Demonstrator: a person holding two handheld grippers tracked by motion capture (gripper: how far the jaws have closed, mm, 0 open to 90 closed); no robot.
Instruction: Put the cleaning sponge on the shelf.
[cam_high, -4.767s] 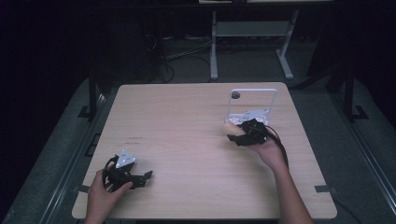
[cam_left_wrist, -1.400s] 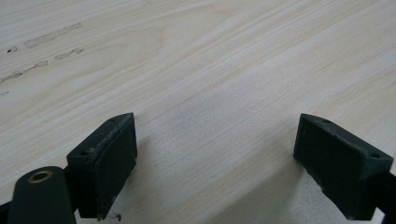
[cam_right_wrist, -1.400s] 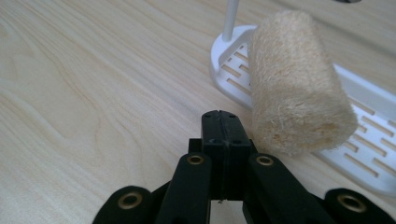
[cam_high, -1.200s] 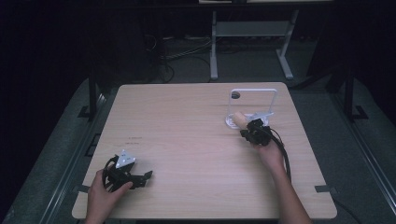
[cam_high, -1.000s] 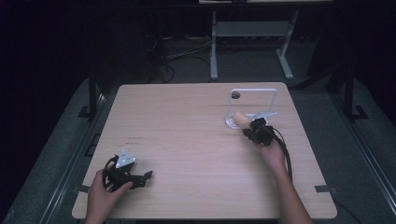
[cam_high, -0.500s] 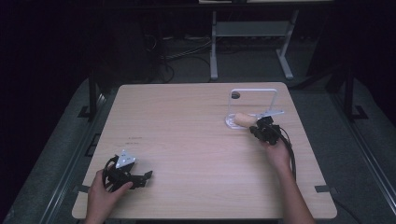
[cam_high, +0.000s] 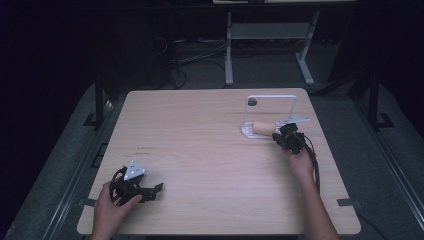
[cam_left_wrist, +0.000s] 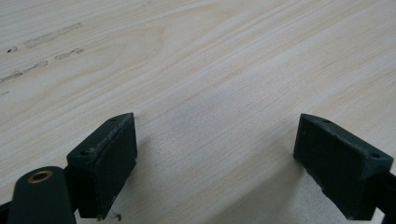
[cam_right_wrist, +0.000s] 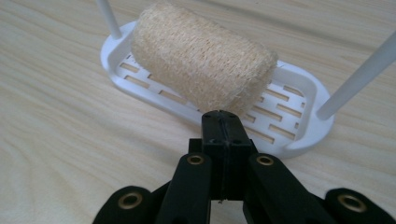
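Near edge of desk (cam_high: 215, 150), left corner: left claw (cam_high: 159, 189) lies low on the wood, held by the person's left hand (cam_high: 111, 207). In the left gripper view its jaws stand wide apart w/ bare wood between, so released, holding nothing. Well apart from the work.

Further in, toward the right edge: right claw (cam_right_wrist: 222, 122) w/ right hand (cam_high: 300, 160) behind it. Right gripper view shows the two jaws pressed flat together, clenched on nothing, tip just short of the near rim of the white tray (cam_right_wrist: 299, 140).

Beyond the tip: loofah roll (cam_right_wrist: 201, 58), beige, coarse, lying on its side on the slotted tray. From the claw it sits straight ahead & slightly left. Long axis runs crosswise to the claw's line, roughly along the tray's length, near end closest to the tip; can't tell if tip touches it. In the high view the roll (cam_high: 262, 128) lies under the white wire frame (cam_high: 272, 102), far-right part of desk.

Judgement: right claw is by far the nearer one. To take the roll it'd need to open first, then close across the short girth, not lengthwise.
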